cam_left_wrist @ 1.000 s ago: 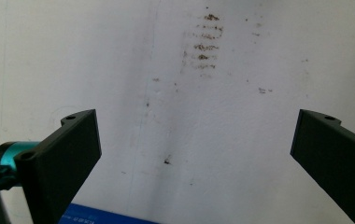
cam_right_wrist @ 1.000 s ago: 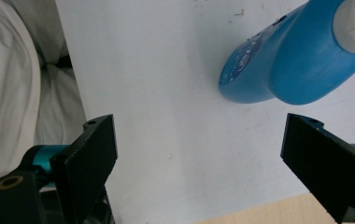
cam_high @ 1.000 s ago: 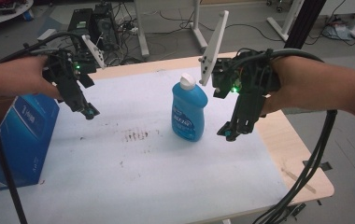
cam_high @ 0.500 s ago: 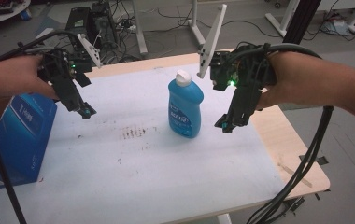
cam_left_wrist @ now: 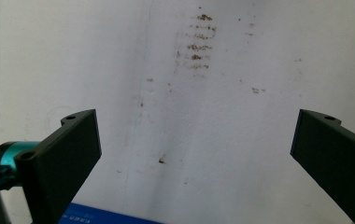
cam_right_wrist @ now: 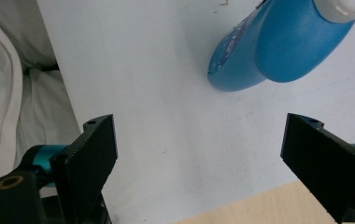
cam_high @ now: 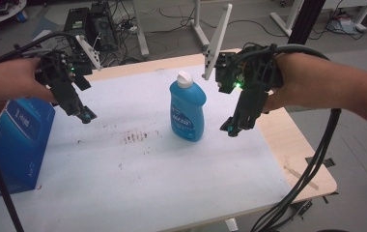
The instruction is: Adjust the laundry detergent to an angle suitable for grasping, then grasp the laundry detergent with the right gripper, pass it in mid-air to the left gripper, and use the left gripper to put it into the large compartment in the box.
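A blue box (cam_high: 15,140) at the table's left edge appears in the high view. The left gripper (cam_high: 86,116), jaws spread and empty, hangs above a brown stain (cam_left_wrist: 199,44). The blue bottle (cam_high: 187,107) stands upright mid-table, just left of the right gripper (cam_high: 231,129), also spread and empty.

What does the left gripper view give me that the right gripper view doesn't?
Left gripper view: the brown stain on the sheet, a blue box edge at the bottom, and the left gripper with jaws wide apart and nothing between them. Right gripper view: the blue bottle with its white cap, bare table wood, white cloth, and the open right gripper. Both: the white sheet.
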Tool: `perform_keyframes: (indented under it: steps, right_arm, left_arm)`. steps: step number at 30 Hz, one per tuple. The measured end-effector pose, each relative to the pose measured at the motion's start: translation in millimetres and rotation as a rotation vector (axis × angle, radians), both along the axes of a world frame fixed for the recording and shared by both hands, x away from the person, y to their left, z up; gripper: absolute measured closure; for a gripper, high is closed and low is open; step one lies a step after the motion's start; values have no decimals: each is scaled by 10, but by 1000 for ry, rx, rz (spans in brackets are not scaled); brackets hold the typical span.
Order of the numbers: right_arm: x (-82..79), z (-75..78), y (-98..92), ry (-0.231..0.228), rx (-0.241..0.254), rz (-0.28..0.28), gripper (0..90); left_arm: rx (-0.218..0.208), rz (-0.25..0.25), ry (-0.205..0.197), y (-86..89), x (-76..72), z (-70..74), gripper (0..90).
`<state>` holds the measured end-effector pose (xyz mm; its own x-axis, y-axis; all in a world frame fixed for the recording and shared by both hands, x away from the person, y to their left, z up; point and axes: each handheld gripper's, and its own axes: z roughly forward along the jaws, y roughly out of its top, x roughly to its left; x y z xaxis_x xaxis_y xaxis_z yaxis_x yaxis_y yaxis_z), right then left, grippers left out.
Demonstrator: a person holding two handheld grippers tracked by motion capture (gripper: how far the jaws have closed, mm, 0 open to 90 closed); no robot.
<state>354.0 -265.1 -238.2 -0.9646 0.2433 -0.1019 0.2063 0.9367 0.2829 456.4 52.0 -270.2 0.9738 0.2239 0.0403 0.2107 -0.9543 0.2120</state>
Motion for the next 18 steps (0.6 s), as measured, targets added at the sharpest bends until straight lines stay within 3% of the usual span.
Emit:
perform_keyframes:
  steps: [18]
  right_arm:
    - [122, -131, -109, 14, 69, -157, 103]
  left_arm:
    - [-7, 2, -1, -5, 39, -36, 17]
